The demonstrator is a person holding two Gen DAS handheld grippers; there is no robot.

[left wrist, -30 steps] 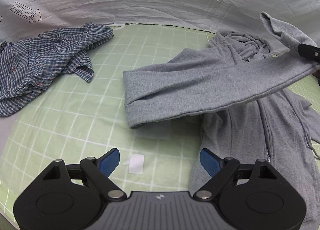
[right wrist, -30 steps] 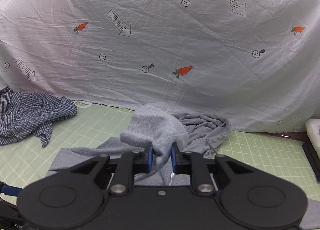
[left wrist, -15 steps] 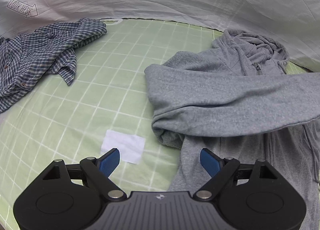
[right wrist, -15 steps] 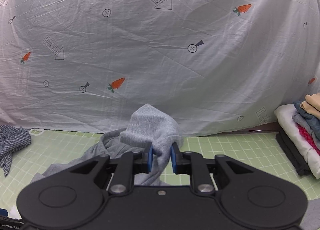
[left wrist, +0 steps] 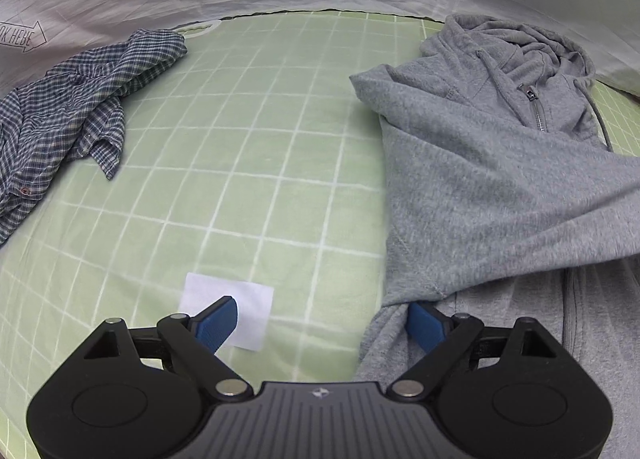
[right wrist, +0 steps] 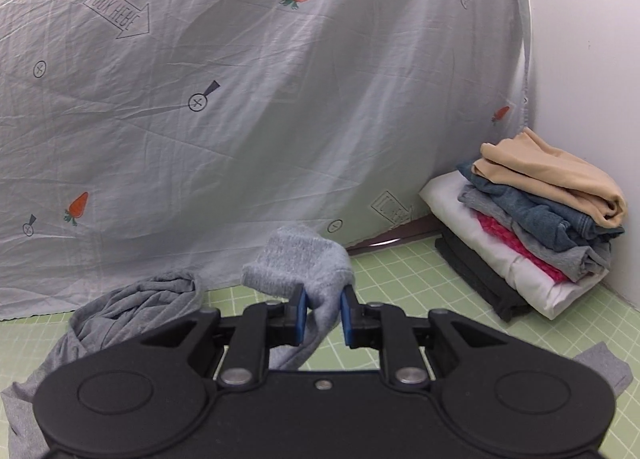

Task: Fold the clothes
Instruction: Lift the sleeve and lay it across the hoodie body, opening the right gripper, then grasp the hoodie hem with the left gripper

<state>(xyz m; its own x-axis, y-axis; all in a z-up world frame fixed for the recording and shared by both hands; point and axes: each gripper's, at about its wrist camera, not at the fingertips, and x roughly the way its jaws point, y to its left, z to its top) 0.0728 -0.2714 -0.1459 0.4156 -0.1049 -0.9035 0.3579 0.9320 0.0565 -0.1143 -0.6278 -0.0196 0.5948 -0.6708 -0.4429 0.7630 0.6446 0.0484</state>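
Between the right gripper's (right wrist: 323,317) pads, the hoodie's (left wrist: 500,187) cuff (right wrist: 298,261) is pinched; the sleeve is now drawn across the chest, so the fold is judged underway. The left gripper (left wrist: 320,319) is spread, now closer beside the hoodie. Further left, a plaid shirt (left wrist: 68,111) is crumpled.

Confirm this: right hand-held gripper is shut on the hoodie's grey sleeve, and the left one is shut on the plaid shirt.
Wrong about the left hand-held gripper: the left wrist view shows it open, with the plaid shirt lying far off. The right hand-held gripper is shut on the grey sleeve.
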